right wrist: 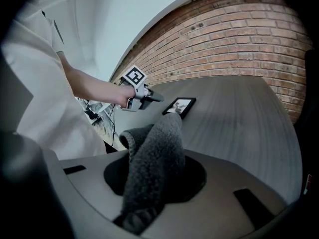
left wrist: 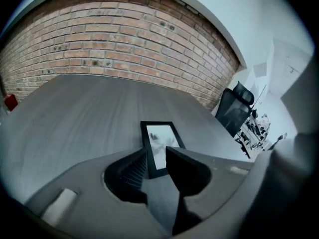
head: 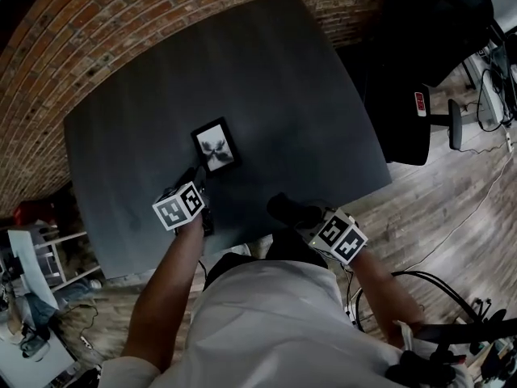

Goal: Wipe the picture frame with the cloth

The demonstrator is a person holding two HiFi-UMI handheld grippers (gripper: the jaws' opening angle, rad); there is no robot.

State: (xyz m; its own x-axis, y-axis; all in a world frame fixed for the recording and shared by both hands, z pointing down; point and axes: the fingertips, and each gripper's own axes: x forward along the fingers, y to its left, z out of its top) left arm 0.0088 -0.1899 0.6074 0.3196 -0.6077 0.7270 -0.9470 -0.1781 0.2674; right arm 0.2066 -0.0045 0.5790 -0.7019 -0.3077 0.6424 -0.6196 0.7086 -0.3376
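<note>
A small black picture frame [head: 216,145] with a pale print lies flat on the dark table [head: 283,79]. My left gripper [head: 198,176] hovers just short of the frame's near edge. Its jaws are open, and the frame [left wrist: 160,146] shows through the gap between them without touching either one. My right gripper [head: 284,210] hangs at the table's near edge, shut on a dark grey fleecy cloth [right wrist: 154,158] that bulges up out of the jaws. From the right gripper view the frame [right wrist: 180,106] lies ahead, with the left gripper [right wrist: 149,97] just left of it.
A brick wall [head: 121,23] runs behind the table. A black office chair [head: 404,111] stands off the table's right corner. Cables [head: 452,289] trail over the wooden floor at the right. A shelf with clutter [head: 32,273] stands at the left.
</note>
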